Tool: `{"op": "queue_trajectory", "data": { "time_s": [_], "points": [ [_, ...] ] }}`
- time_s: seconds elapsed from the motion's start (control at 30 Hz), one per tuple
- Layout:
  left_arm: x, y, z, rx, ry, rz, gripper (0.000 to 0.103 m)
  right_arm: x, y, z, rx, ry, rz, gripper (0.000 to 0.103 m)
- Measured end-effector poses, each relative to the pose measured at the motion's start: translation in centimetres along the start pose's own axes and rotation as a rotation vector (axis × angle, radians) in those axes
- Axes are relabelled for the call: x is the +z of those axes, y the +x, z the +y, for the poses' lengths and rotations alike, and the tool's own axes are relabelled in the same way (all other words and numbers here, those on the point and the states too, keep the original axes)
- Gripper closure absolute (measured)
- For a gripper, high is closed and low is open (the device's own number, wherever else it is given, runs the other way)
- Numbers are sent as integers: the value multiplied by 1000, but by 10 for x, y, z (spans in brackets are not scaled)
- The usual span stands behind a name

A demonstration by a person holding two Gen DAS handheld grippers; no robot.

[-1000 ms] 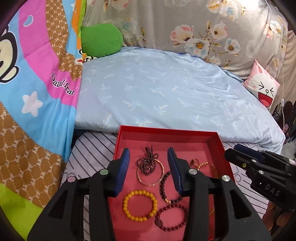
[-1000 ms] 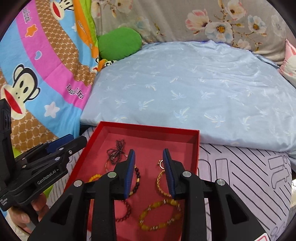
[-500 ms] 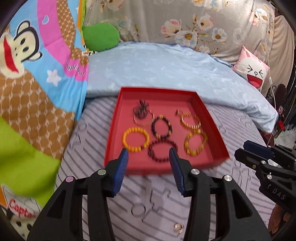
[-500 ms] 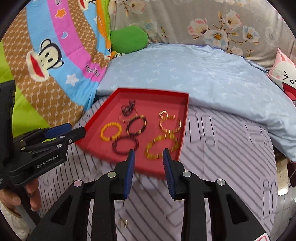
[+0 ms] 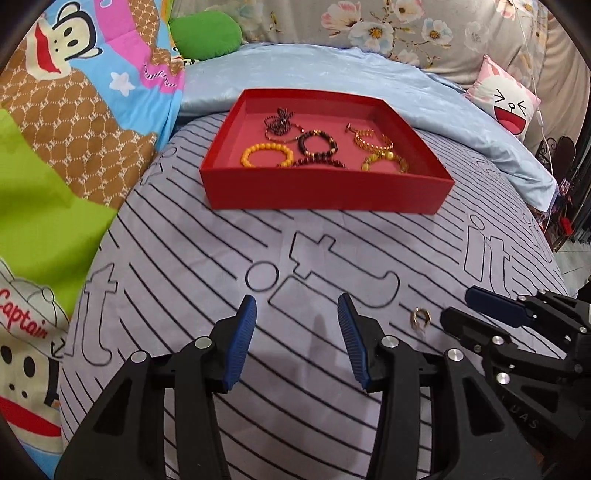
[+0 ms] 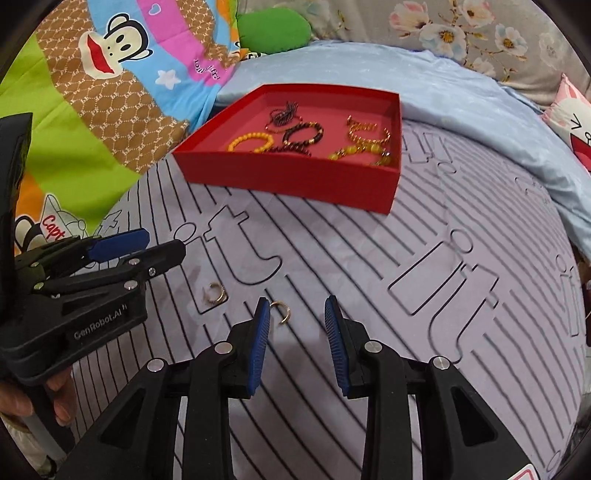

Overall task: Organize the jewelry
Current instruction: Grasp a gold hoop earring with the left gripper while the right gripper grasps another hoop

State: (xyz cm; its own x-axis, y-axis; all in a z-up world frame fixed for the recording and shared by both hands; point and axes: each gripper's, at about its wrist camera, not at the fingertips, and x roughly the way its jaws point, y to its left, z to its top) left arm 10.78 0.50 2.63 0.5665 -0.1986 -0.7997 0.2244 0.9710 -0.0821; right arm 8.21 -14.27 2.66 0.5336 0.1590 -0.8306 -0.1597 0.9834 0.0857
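A red box (image 5: 325, 190) (image 6: 288, 177) on the striped sheet holds several bracelets: a yellow bead one (image 5: 266, 155), dark bead ones (image 5: 317, 142) and gold ones (image 5: 373, 140). Two small gold rings lie loose on the sheet. One ring (image 6: 215, 292) (image 5: 420, 318) lies between the two grippers. The other ring (image 6: 281, 312) lies just ahead of my right gripper's left fingertip. My left gripper (image 5: 297, 319) is open and empty, low over the sheet. My right gripper (image 6: 297, 319) is open and empty. Each gripper shows in the other's view (image 5: 491, 310) (image 6: 136, 247).
A light blue quilt (image 5: 332, 74) lies behind the box. A cartoon monkey blanket (image 5: 74, 92) covers the left side. A green cushion (image 5: 207, 35) and a pink bunny pillow (image 5: 506, 99) sit at the back. The bed edge drops off at the right.
Both grippers pulled back from over the red box toward the near part of the bed and lowered. The loose rings have come into view. Both stay open.
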Motion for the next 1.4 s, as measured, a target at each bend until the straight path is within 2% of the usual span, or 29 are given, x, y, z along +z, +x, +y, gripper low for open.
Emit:
{"op": "queue_trajectory", "data": {
  "time_s": [0.3, 0.6, 0.67, 0.73, 0.83, 1.4],
  "points": [
    [-16, 0, 6, 5, -31, 23, 59, -3, 17, 9, 2, -2, 27, 72],
    [-17, 3, 4, 10, -29, 29, 59, -6, 24, 15, -22, -23, 27, 75],
    [-18, 3, 3, 10, -27, 31, 59, -6, 24, 16, -35, -31, 20, 78],
    [-19, 3, 3, 6, -28, 32, 59, -6, 24, 16, -42, -37, 15, 86],
    [-19, 4, 2, 2, -27, 33, 59, -7, 24, 14, -40, -36, 11, 86],
    [-14, 15, -28, -61, 32, 30, 60, -22, 9, -11, -68, 71, 29, 86]
  ]
}}
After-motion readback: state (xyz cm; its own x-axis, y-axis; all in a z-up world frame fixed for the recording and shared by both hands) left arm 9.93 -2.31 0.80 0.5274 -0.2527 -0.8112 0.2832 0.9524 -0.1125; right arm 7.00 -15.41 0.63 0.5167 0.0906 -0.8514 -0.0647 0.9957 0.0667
